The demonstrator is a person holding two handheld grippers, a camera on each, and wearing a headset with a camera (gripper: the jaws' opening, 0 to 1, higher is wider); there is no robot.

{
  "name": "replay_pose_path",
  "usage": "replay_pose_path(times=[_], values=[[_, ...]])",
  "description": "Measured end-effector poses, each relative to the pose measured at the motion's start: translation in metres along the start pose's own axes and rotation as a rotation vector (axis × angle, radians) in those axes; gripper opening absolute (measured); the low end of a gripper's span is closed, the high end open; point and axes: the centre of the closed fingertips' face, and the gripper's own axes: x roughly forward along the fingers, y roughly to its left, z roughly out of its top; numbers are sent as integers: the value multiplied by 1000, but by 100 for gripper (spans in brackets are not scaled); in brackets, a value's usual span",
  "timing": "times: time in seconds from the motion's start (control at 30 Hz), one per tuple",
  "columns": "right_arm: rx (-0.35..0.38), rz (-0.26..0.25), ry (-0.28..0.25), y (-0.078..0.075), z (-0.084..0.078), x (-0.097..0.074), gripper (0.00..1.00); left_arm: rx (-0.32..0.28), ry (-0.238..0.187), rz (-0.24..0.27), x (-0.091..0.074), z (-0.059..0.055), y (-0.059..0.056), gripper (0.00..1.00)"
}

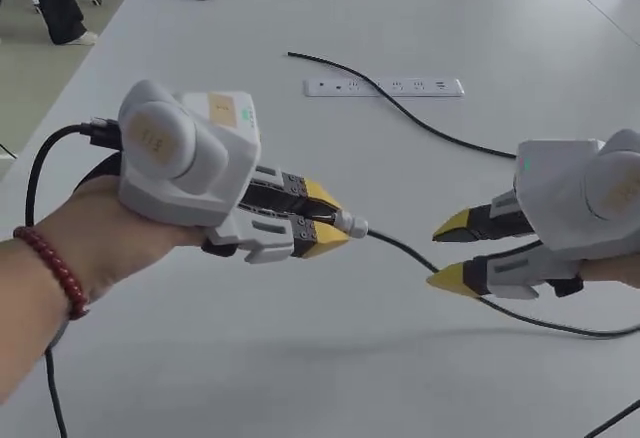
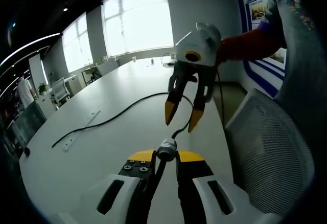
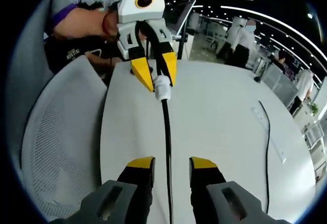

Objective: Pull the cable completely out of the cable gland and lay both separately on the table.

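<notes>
The task is barely begun, as I judge it: the left claw is pinched on the white cable gland, held above the tabletop. The black cable runs out of the gland's nose, so the 2 are not yet apart. The right claw is spread, its 2 yellow tips either side of the cable a little beyond the gland and gripping nothing; what seems left is to nip the cable, draw it clear, and lay both pieces down separately.
</notes>
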Motion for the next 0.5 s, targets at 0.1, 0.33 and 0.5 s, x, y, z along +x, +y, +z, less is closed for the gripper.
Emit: replay_pose_path(times=[0.1, 0.33, 0.5], values=[[-32, 0, -32, 2, 18, -1, 22, -2, 1, -1, 0, -1, 0, 16], [-82, 7, -58, 6, 41, -2, 21, 0, -1, 0, 1, 0, -1, 16], [-108, 7, -56, 7, 45, -1, 19, 2, -5, -1, 1, 1, -1, 16]])
